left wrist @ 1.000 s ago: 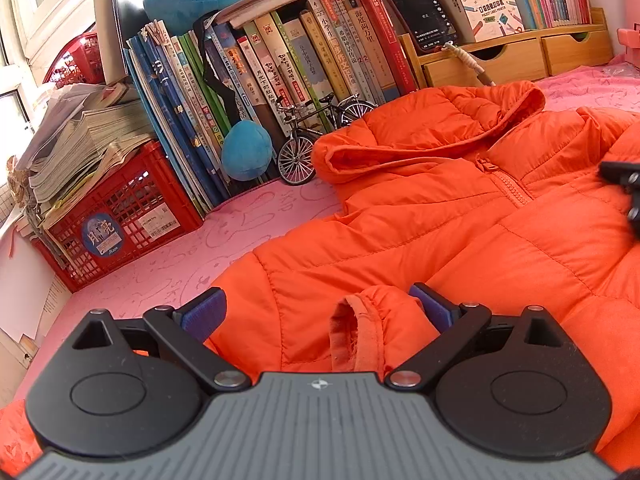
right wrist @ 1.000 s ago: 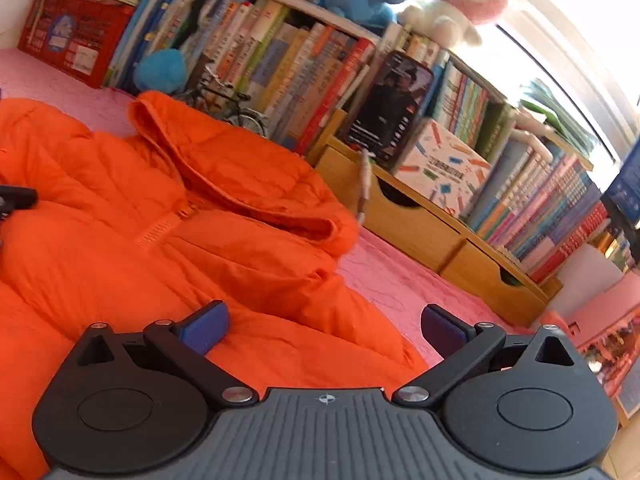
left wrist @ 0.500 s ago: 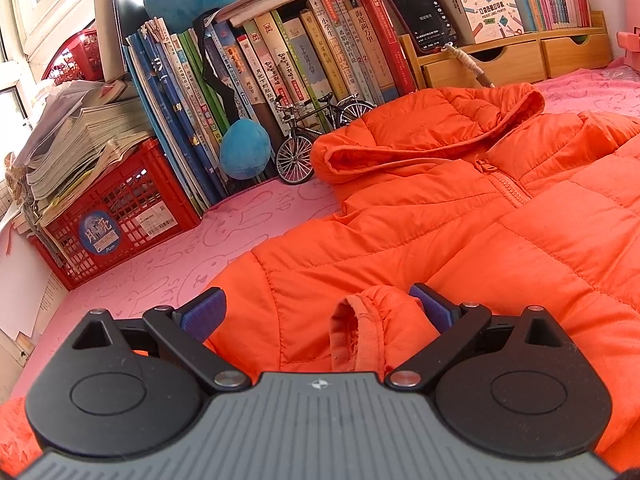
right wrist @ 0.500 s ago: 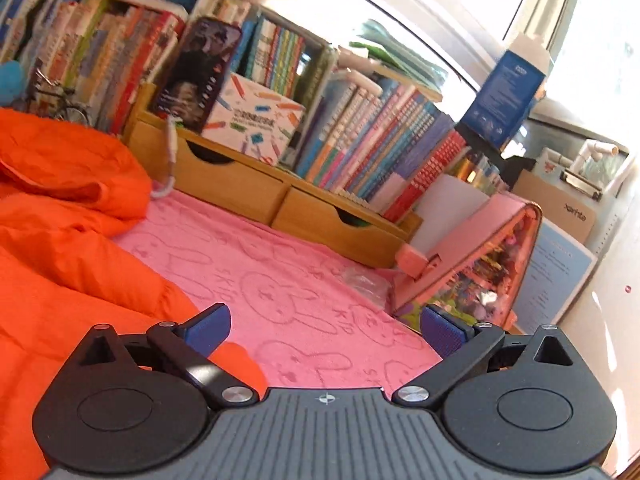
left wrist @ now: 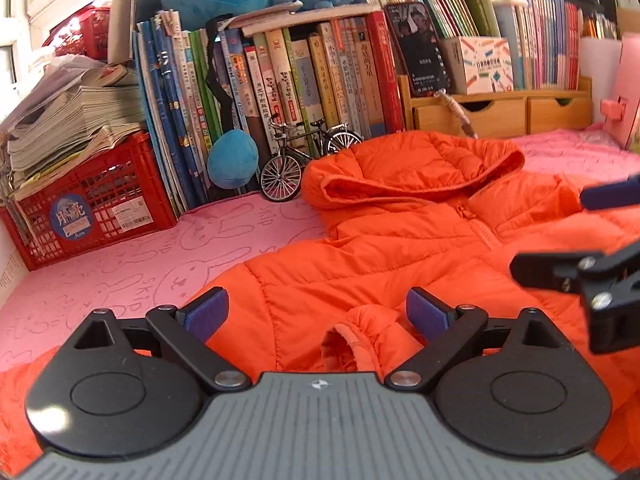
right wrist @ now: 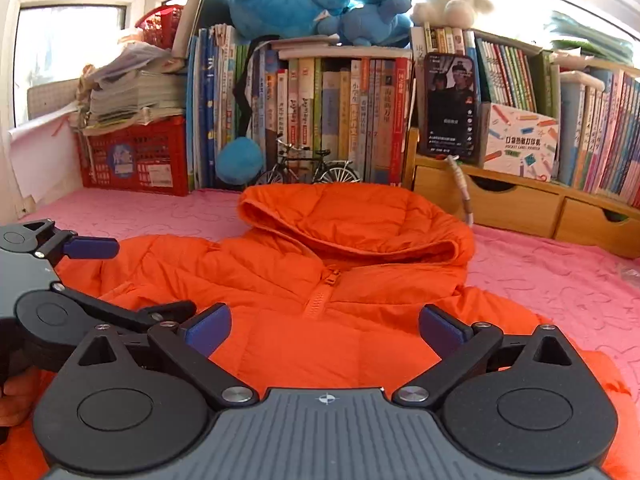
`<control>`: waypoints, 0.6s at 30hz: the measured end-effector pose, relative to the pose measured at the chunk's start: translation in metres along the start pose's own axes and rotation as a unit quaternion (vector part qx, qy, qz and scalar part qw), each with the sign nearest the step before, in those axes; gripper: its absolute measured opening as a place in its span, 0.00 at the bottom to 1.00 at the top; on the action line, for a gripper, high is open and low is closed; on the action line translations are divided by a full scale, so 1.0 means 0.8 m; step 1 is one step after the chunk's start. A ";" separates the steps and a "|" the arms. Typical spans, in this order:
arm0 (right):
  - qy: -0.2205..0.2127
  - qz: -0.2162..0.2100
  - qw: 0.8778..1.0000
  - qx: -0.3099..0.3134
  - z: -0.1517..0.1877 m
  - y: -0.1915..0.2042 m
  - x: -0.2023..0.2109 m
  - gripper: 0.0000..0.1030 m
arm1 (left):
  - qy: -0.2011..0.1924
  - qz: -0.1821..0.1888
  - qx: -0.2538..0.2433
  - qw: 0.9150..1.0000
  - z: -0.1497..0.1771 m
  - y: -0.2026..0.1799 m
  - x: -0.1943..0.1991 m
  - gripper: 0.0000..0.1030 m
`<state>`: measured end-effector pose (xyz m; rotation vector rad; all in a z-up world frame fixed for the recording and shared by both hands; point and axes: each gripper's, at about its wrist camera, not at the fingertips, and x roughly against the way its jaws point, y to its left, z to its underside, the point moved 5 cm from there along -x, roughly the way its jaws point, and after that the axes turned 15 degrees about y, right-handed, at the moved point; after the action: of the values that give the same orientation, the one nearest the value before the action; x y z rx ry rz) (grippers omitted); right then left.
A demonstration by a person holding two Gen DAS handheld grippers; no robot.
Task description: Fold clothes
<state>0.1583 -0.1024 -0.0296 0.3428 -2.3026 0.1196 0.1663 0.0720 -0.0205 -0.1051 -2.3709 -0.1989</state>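
Note:
An orange hooded puffer jacket (left wrist: 400, 240) lies front-up on the pink cloth, hood toward the books; it also shows in the right wrist view (right wrist: 340, 280). A sleeve is folded over its front, and the cuff (left wrist: 360, 344) sits between the open jaws of my left gripper (left wrist: 316, 314). My right gripper (right wrist: 324, 328) is open and empty, low over the jacket's chest below the zipper (right wrist: 320, 296). Each gripper shows in the other's view: the right one (left wrist: 592, 240) at the right edge, the left one (right wrist: 60, 280) at the left edge.
A pink bunny-print cloth (left wrist: 140, 264) covers the table. Behind stand a row of books (left wrist: 300, 80), a red crate (left wrist: 92, 208) with stacked papers, a model bicycle (left wrist: 304, 160), a blue plush ball (left wrist: 232, 160) and wooden drawers (left wrist: 500, 116).
My right gripper swung away to the right, then came back and now faces the jacket's middle, close beside the left gripper. The left gripper barely moved and stays open over the cuff.

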 end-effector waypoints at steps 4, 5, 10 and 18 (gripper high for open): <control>0.004 -0.020 1.000 0.003 -0.005 0.021 -0.001 0.97 | -0.040 0.050 0.085 0.994 0.006 0.062 0.057 0.97; 0.001 -0.027 1.000 0.008 -0.009 0.029 0.000 0.97 | -0.051 0.060 0.108 0.991 0.011 0.079 0.071 0.98; 0.010 -0.029 0.998 0.055 -0.023 0.084 -0.015 0.82 | -0.079 0.042 0.260 0.961 0.087 0.196 0.121 0.99; 0.042 -0.006 0.996 0.081 -0.010 0.107 -0.052 0.82 | -0.045 -0.118 0.442 0.888 0.207 0.360 0.144 0.98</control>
<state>0.1666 -0.0102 -0.0527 0.4263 -2.2129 0.3106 0.0088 0.3861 -0.0261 0.6212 -2.3310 0.7923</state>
